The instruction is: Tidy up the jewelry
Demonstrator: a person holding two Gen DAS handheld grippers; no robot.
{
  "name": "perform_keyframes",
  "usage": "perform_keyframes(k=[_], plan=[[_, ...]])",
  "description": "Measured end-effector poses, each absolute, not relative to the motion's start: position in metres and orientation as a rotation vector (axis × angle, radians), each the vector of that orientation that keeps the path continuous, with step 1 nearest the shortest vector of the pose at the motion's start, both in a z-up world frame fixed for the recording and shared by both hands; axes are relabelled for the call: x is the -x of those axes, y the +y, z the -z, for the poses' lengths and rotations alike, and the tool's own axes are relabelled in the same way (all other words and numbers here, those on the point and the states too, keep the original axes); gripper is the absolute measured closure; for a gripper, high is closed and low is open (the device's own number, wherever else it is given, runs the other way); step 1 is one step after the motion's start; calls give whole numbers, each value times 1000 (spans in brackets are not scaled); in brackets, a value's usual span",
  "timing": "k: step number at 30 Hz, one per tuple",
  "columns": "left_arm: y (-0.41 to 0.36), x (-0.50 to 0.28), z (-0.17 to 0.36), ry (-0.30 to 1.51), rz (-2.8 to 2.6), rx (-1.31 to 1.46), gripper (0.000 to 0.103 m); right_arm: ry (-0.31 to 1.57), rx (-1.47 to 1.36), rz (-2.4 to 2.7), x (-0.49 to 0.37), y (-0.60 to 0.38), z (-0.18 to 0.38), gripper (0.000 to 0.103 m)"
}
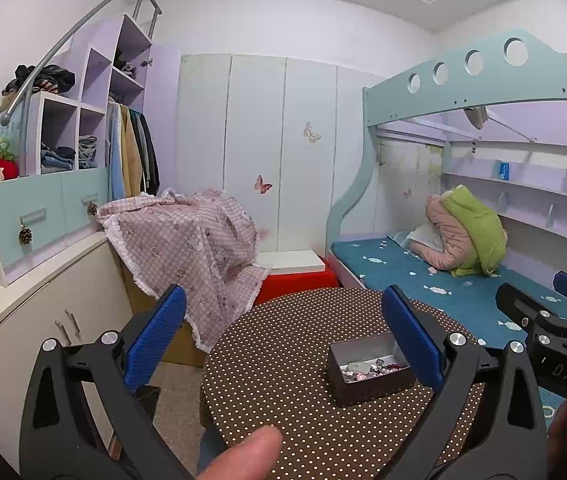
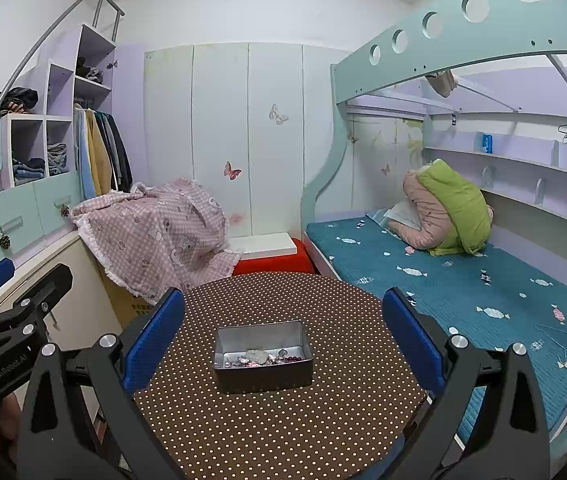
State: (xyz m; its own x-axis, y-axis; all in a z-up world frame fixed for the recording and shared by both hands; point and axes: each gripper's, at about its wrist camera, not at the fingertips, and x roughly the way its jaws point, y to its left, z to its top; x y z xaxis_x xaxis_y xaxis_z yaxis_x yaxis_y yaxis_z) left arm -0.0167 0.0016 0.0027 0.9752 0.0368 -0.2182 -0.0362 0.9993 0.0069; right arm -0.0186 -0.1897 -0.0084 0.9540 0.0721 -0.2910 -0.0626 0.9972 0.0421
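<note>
- While both wrist views face the same bedroom, only the left one shows a fingertip (image 1: 243,454) at its bottom edge, and only the right one shows a wire hanger (image 2: 563,338) lying on the bed.
- One bunk bed (image 2: 463,280) with a teal cover stands on the right; one pink checked cloth (image 2: 155,232) is draped over a box on the left.
- One round table (image 2: 283,420) with a brown dotted cover stands in front of both cameras.
- Left gripper (image 1: 283,338) hangs above the table's near side, its two blue fingers spread wide with nothing between them; the right view catches it only at its left edge (image 2: 15,304).
- Right gripper (image 2: 283,338) is likewise wide open and holds nothing; the left view shows just part of it at the right edge (image 1: 555,320).
- One open metal tin (image 2: 263,356) sits on the table, roughly central, its long axis running left to right in the right view and slightly skewed in the left view (image 1: 369,368).
- Jewelry (image 2: 263,357) lies in a jumbled heap on the tin's floor; the pieces are too small to count.
</note>
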Motion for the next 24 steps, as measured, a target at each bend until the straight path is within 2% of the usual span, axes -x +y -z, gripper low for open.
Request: perform_keyframes(k=[24], plan=[[2,20,-4,228,-28,4,5,303,-37,-76,17,-191,10,8]])
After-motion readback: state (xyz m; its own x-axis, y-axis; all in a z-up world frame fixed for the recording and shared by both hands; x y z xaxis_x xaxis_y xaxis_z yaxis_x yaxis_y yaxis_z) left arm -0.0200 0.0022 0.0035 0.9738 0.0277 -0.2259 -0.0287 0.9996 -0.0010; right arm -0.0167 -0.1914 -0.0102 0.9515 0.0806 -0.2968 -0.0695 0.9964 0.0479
